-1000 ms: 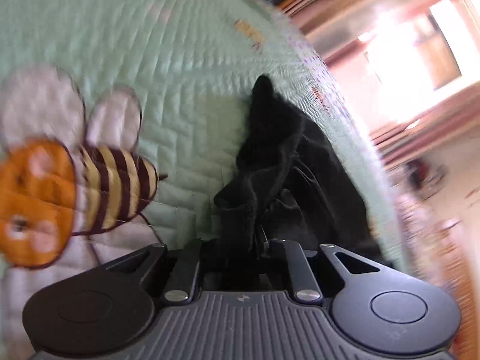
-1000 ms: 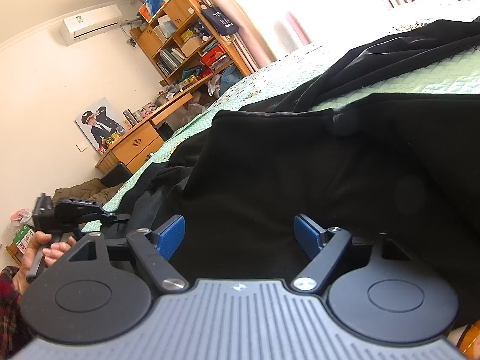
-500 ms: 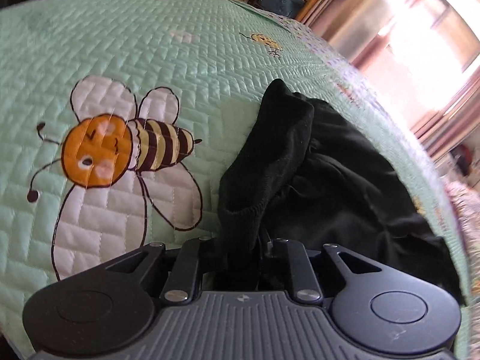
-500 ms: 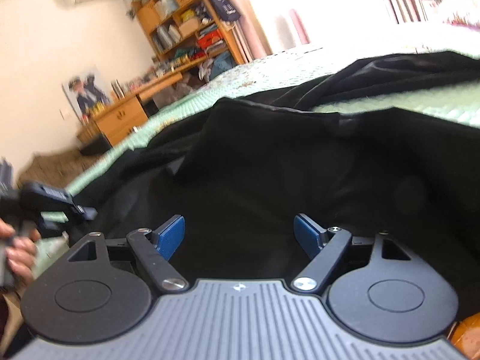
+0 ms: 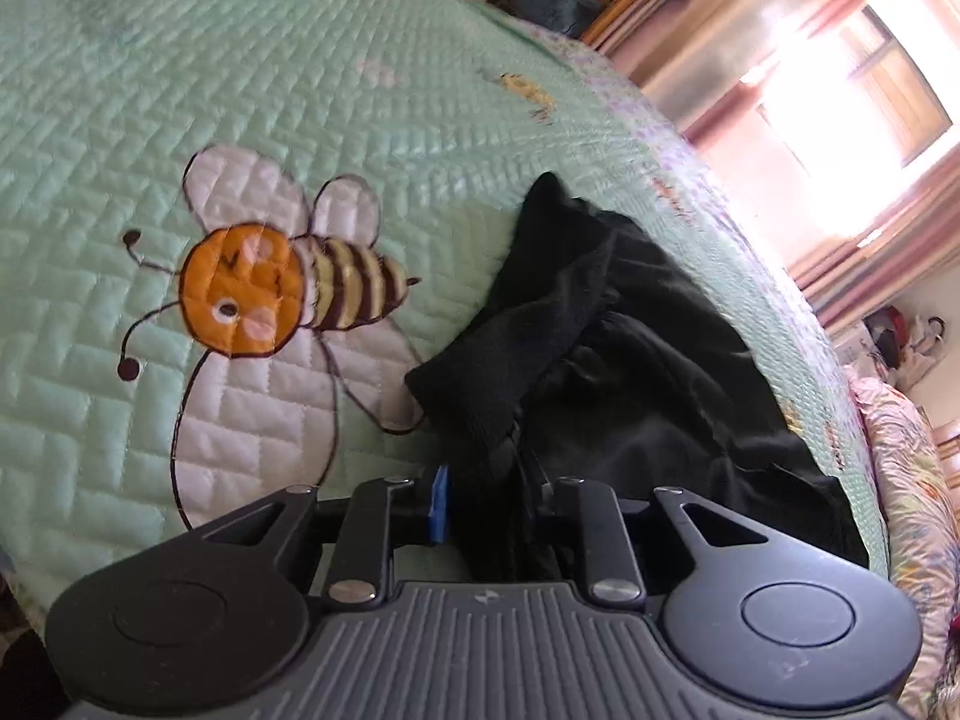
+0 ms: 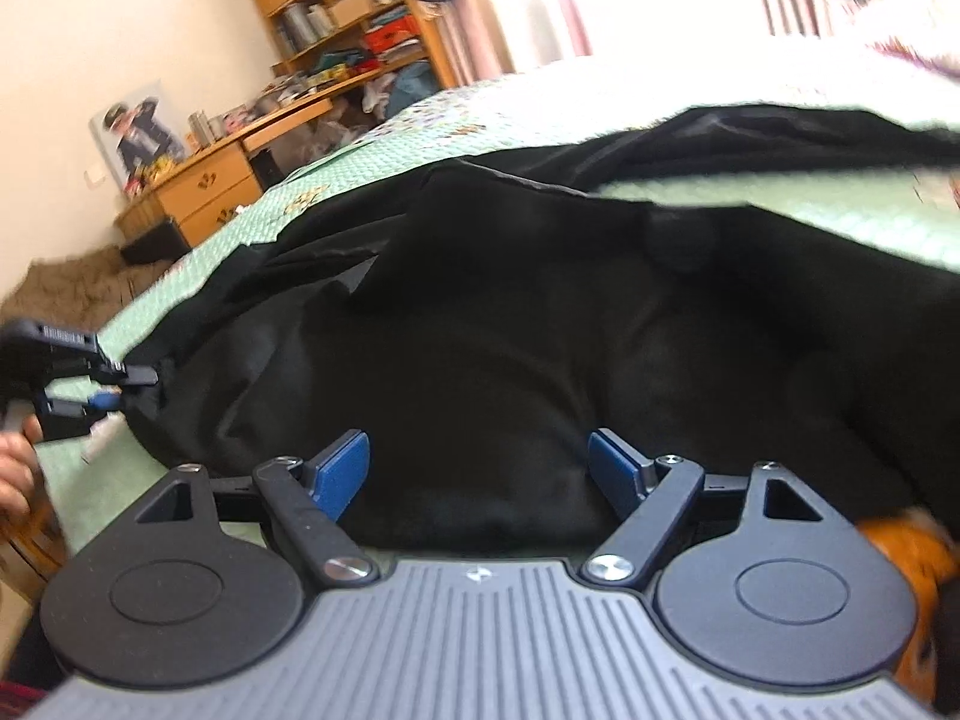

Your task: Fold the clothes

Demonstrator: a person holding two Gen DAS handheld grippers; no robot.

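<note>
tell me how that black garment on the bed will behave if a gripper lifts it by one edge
Probably floppy: the black garment lies in soft bunched folds on the quilt. It likely drapes and drags rather than rising whole, since it sprawls widely.

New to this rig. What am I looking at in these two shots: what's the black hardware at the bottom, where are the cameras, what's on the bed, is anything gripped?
There is no robot here: a person holds a two-finger gripper in each hand, and each gripper carries a fisheye camera looking forward along its fingers. The black hardware at the bottom of each picture is that gripper's own body.

A black garment lies rumpled on a green quilt stitched with a bee.

In the left wrist view, the left gripper has a fold of the garment between its fingers, but its jaws have just been opening and one blue pad shows bare, so it is letting go.

In the right wrist view, the right gripper stands wide open over the cloth, gripping nothing. The left gripper appears there too, at the far left.
</note>
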